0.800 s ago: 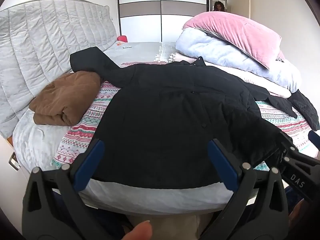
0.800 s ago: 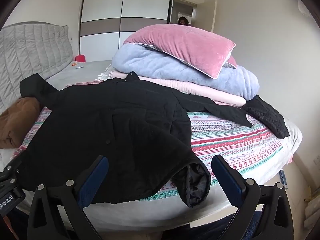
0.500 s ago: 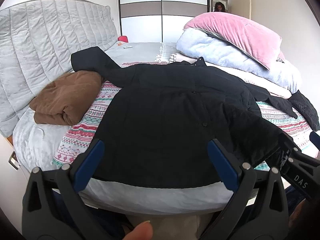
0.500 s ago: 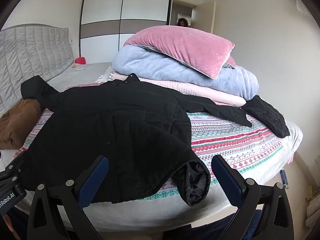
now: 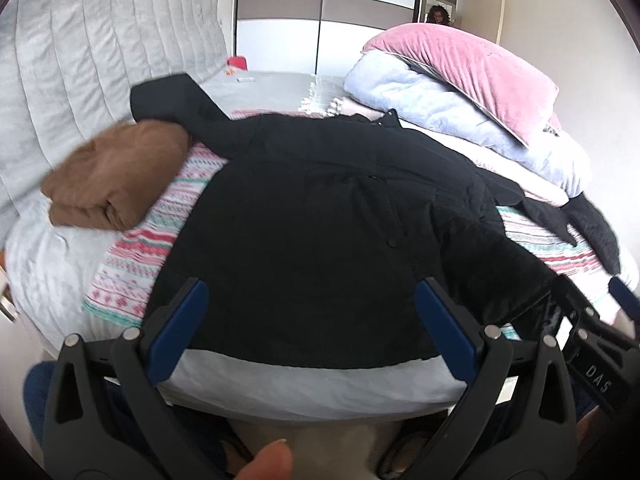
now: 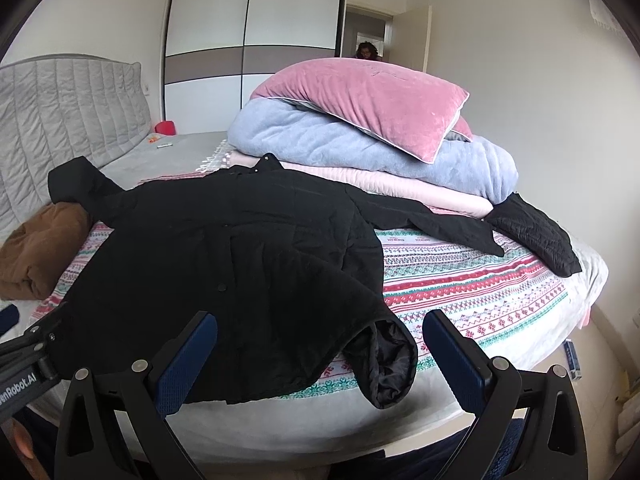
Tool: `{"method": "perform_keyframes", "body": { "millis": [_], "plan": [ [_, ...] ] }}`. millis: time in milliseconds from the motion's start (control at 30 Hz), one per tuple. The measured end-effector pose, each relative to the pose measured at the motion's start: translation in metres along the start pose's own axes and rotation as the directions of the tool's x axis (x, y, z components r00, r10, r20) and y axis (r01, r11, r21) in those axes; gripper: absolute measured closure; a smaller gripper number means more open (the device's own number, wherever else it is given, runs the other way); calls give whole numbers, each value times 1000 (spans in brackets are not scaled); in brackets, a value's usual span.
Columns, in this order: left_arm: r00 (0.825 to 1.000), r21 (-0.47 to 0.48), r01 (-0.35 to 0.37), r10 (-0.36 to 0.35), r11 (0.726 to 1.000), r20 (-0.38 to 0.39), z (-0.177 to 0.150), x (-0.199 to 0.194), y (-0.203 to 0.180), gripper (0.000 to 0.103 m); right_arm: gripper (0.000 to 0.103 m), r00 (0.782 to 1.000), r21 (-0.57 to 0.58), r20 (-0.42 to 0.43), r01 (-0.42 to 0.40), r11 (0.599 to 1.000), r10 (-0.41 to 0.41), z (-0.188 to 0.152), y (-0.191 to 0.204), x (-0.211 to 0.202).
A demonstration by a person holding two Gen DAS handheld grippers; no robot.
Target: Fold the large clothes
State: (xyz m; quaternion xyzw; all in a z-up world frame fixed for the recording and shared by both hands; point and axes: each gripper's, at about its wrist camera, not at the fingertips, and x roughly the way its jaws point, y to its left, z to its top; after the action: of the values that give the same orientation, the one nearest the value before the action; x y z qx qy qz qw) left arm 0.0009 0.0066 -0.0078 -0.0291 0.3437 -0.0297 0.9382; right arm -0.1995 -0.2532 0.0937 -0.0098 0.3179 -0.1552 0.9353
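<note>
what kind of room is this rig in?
A home bedroom, almost certainly: a bed with a grey quilted headboard, a sliding-door wardrobe behind it, and stacked bedding under a pink pillow.

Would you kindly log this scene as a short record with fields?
garment: black coat spread flat, unfolded, near hem corner turned up
surface: patterned blanket on bed
left of coat: folded brown garment
behind coat: pink pillow atop stacked bedding
left gripper: open, empty
right gripper: open, empty
</note>
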Motion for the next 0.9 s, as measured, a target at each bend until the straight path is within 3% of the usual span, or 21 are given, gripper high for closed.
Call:
{"method": "perform_keyframes", "body": {
  "millis": [100,267,400,500,600,667,700,900],
  "plan": [
    [1000,11,17,-17,1000,-15,-1,1,-4,0,0,1000,11,11,-6,1000,6,-1,-2,-2],
    [990,-6,86,-86,996,-116,-1,5,-3,0,0,998,16,55,-39,999,38,-5,-11,-8],
    [983,-31,119,-122,992,-140,-1,4,21,0,0,983,49,80,-170,984,166,-13,-42,6],
    [987,-148,85,-104,985,-124,-2,5,63,0,0,971,201,-4,-235,951,241,-21,-80,36],
    [989,-288,30,-71,957,-133,-5,10,114,0,0,915,387,-42,-355,851,401,-36,-117,67],
    [990,-312,-15,-29,950,-136,-9,15,134,0,0,897,442,-44,-378,813,441,-42,-130,82],
    [988,-331,-27,-25,943,-151,-13,19,144,0,0,898,449,-49,-372,813,438,-43,-136,90],
    [972,-455,-3,-104,890,-212,-42,54,185,0,0,806,643,-40,-432,632,591,-68,-156,118]
  ]
}}
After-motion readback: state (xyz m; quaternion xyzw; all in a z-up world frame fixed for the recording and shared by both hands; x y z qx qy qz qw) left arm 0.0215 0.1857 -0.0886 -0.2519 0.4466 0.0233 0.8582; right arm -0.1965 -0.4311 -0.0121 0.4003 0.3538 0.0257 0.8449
